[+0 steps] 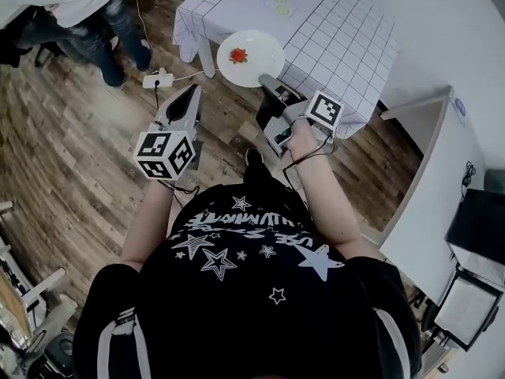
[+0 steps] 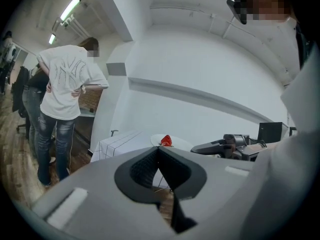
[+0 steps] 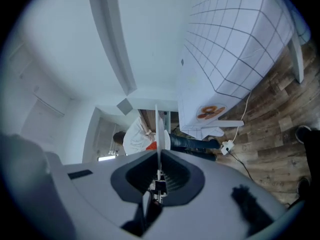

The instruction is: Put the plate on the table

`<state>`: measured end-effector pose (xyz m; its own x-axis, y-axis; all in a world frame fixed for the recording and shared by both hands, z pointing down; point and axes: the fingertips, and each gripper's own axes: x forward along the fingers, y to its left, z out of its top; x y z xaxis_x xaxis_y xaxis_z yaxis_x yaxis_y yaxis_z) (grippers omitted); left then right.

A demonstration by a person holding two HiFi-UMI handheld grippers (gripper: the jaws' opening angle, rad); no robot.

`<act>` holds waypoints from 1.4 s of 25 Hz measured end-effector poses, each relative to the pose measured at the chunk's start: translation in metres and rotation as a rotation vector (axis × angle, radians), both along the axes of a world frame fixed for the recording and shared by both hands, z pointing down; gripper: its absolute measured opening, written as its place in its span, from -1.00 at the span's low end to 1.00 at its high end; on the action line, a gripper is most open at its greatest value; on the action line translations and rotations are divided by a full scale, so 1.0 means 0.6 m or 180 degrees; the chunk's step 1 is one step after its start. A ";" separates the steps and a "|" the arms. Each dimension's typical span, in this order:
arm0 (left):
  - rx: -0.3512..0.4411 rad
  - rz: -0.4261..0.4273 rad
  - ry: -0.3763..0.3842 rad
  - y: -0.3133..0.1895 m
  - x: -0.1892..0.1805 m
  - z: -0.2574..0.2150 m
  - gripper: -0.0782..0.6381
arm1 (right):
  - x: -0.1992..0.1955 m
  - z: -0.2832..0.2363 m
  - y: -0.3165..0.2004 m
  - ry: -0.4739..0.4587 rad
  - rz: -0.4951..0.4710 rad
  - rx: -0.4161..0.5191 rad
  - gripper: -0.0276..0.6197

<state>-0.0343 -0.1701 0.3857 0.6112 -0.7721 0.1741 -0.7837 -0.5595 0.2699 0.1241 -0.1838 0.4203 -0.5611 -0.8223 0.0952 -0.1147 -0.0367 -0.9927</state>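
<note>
A white plate [image 1: 254, 61] with a red strawberry [image 1: 237, 54] on it hangs level in the air beside the near edge of the table [image 1: 339, 30], which wears a white checked cloth. My right gripper [image 1: 267, 80] is shut on the plate's near rim. In the right gripper view the plate [image 3: 156, 126] shows edge-on as a thin white line between the jaws of the right gripper [image 3: 158, 154]. My left gripper [image 1: 192, 91] hovers over the floor left of the plate, shut and holding nothing. In the left gripper view, the plate [image 2: 179, 142] lies beyond the left gripper [image 2: 159, 150].
A person in a white T-shirt and jeans [image 1: 95, 14] stands on the wooden floor at the upper left. A white power strip [image 1: 158, 78] with a cable lies near the table leg. Two small items [image 1: 281, 5] sit on the cloth. A white cabinet [image 1: 438, 172] stands at the right.
</note>
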 end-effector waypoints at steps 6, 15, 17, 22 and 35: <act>0.0037 -0.0166 -0.0073 -0.072 0.028 -0.002 -0.76 | 0.031 -0.005 -0.104 -0.0072 -0.0167 0.0069 -0.84; -0.0011 -0.0516 -0.0168 -0.141 0.050 0.014 -0.76 | 0.049 0.022 -0.204 -0.0011 -0.0464 0.0059 -0.84; -0.0002 -0.0635 -0.0187 -0.142 0.041 0.020 -0.76 | 0.037 0.031 -0.207 -0.0026 -0.0599 0.0046 -0.84; 0.0021 -0.0919 -0.0231 -0.158 0.020 0.020 -0.76 | 0.018 0.048 -0.234 -0.0061 -0.0866 -0.0018 -0.84; 0.0051 -0.1047 -0.0166 -0.241 -0.043 0.025 -0.76 | -0.030 0.062 -0.306 0.0020 -0.0921 -0.0080 -0.84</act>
<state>-0.0598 -0.3147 0.4008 0.3195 -0.9294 0.1848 -0.9355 -0.2782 0.2180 0.1062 -0.3674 0.4576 -0.7714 -0.6254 0.1178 -0.1302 -0.0261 -0.9911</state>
